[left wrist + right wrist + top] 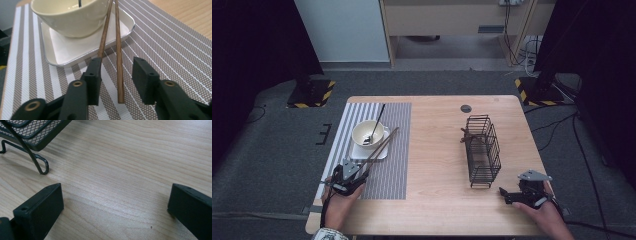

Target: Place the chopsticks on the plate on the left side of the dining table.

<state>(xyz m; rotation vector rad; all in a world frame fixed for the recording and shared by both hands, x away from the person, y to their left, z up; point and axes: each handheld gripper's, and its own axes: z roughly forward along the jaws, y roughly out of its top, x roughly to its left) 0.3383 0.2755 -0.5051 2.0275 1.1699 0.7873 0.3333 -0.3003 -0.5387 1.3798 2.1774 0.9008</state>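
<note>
Brown wooden chopsticks (119,72) lie on the striped mat (160,50), and their near ends sit between the jaws of the left gripper (117,75). The jaws are open a little way. One stick seems to touch the left jaw and the other lies in the gap, so nothing is pinched yet. It looks like the step is picking up the chopsticks. Next the jaws need to close on both sticks together, so neither one slips out. Farther along, the sticks lean up on the edge of the white tray (75,53), beside the cream bowl (67,17). A dark spoon (375,125) rests in the bowl. The lift should go gently so the sticks do not bump them. On the other side, the right gripper (512,196) rests wide open on the bare bench (120,170) and holds nothing. The black wire basket (483,150) stands just past it. There is lots of open wood between the mat and the basket for moving across.
</note>
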